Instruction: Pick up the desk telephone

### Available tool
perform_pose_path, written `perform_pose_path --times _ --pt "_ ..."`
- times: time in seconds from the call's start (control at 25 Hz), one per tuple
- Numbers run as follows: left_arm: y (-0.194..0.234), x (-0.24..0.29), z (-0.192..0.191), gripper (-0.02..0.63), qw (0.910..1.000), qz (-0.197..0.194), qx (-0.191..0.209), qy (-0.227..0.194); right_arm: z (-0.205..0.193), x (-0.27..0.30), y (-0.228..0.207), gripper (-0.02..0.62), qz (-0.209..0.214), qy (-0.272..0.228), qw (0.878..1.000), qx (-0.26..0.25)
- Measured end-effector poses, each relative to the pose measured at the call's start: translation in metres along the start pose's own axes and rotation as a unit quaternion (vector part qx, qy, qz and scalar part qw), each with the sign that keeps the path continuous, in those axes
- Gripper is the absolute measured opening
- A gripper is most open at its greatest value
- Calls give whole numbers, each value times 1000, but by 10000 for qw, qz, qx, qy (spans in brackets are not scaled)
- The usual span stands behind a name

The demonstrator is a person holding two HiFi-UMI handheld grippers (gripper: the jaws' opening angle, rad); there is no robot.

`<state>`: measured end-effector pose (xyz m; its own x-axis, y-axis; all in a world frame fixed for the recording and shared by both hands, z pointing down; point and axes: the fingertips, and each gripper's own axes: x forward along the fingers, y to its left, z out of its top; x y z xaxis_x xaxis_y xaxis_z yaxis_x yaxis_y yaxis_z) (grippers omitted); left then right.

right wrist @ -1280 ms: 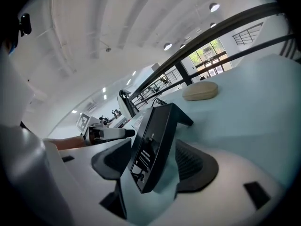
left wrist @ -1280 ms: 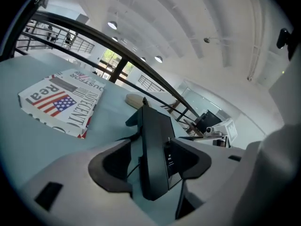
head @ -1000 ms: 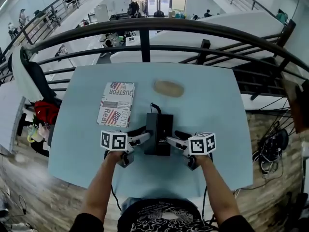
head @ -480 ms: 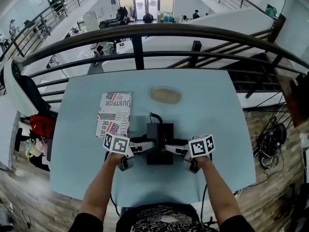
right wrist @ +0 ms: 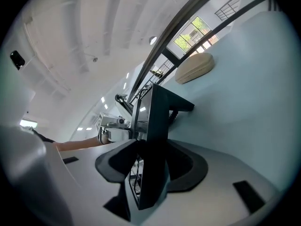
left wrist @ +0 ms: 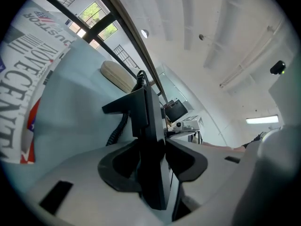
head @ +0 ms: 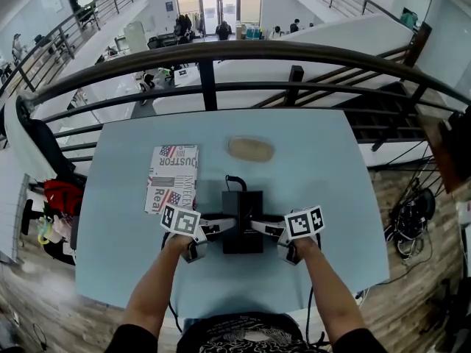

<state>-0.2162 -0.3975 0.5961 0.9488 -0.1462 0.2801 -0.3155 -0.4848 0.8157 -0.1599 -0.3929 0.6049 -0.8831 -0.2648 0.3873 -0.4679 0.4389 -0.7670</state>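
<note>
Just closing in with left gripper and right gripper, now clamping opposite edges of desk telephone; below, pale blue table, newspaper alongside, railing beyond.

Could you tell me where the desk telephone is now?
Head view: the desk telephone is at centre, right of the newspaper, below the tan oval object.

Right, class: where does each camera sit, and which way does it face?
Head view: on the head, steeply down at the table; both forearms show.
Left gripper view: on the left gripper, along jaws just closed on the desk telephone.
Right gripper view: on the right gripper, likewise, opposite side.
All share the desk telephone.
</note>
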Motion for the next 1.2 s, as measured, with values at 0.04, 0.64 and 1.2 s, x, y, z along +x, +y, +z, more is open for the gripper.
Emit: perform_pose_path --times 0.04,0.64,1.2 --pt "0 0 0 176 10000 4 -20 -30 0 0 0 192 4 -22 10000 37" --pt "-10 -5 9 169 9981 385 -11 -489 8 -6 11 184 -67 -381 9992 -124" --pt "-66 -21 70 169 9874 518 793 -1270 68 -37 61 184 -101 -999 9908 -904"
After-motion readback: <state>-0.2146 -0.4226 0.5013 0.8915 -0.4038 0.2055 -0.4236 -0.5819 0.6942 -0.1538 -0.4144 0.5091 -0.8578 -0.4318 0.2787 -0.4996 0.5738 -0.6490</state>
